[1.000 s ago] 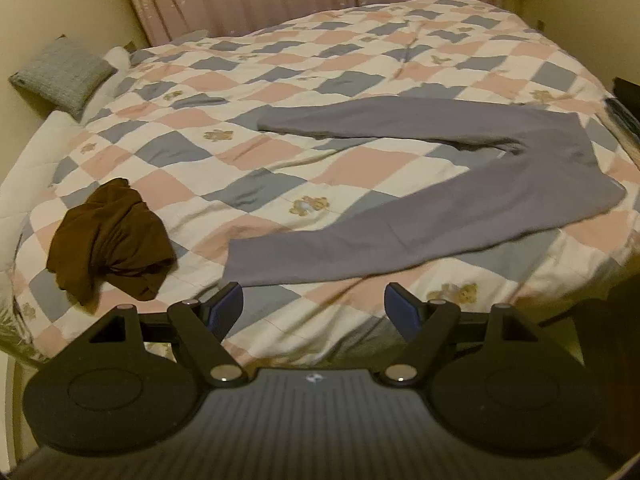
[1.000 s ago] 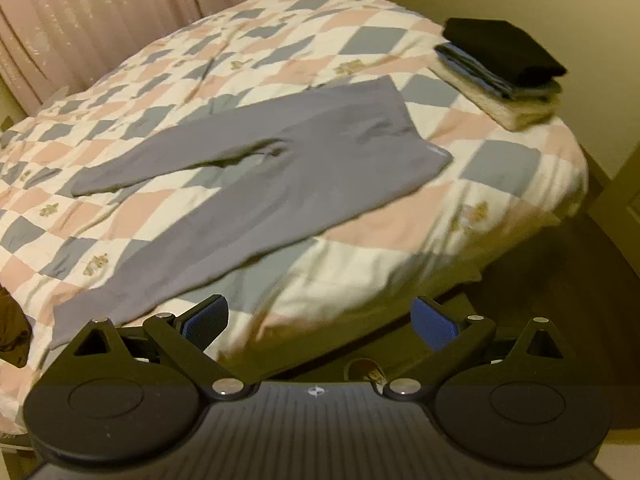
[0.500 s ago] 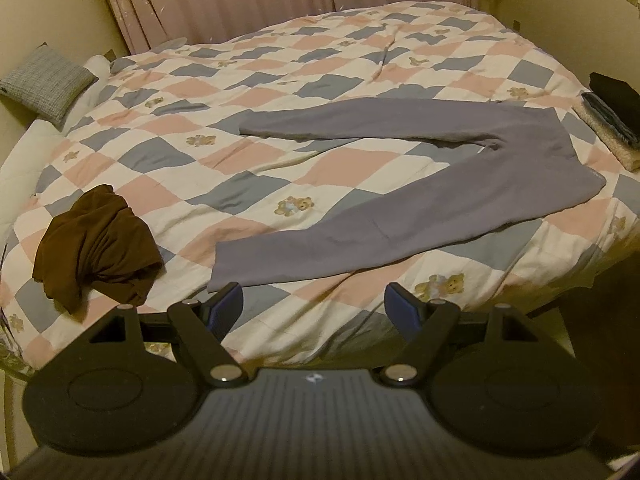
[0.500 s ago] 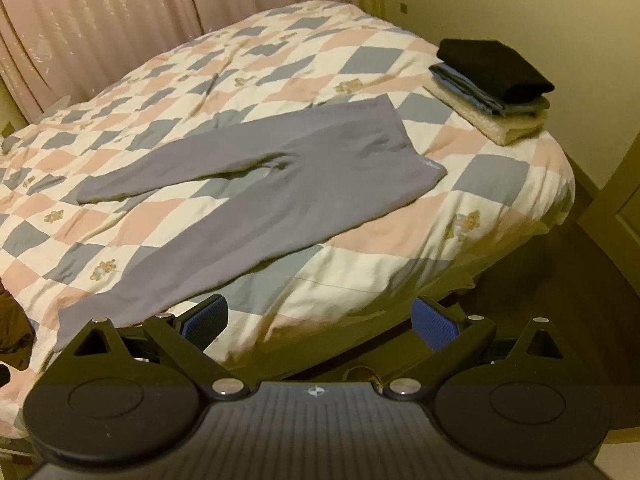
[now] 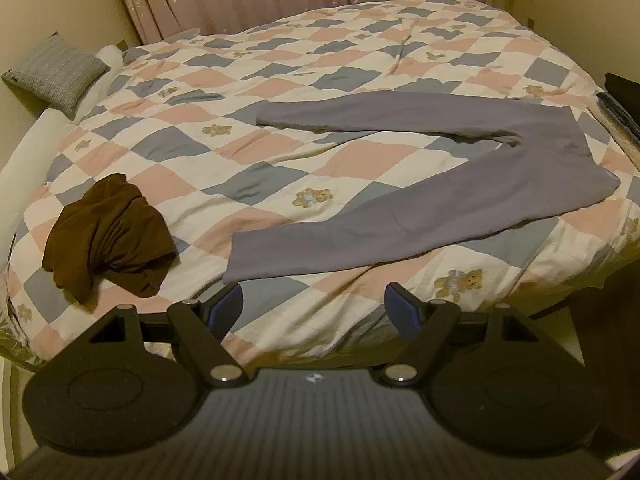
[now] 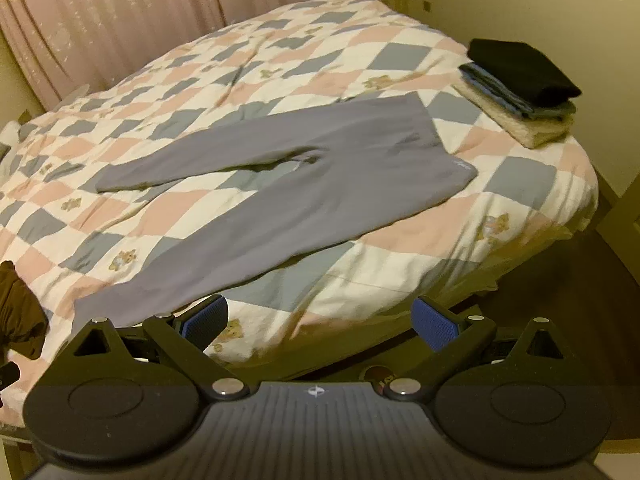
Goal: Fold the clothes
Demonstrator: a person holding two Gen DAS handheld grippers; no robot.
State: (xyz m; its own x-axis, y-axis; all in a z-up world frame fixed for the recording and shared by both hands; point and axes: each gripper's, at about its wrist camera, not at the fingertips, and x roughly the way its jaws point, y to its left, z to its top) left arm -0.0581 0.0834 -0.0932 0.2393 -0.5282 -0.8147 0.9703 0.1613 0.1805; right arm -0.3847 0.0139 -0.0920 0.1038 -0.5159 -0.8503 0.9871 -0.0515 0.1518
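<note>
The bed fills both views, and grey leggings are spread flat across centre and right of the left view, legs splayed toward the left. A brown garment is bunched at left; a folded stack is seen at upper right of the right view. Both the left gripper and right gripper are held wide and empty at the lower edge, so the step is judged the approach, and a leg cuff would be pinched next.

Both wrist cameras are looking forward and down over the bed's near edge from close by; both are sharing the grey leggings ahead.
</note>
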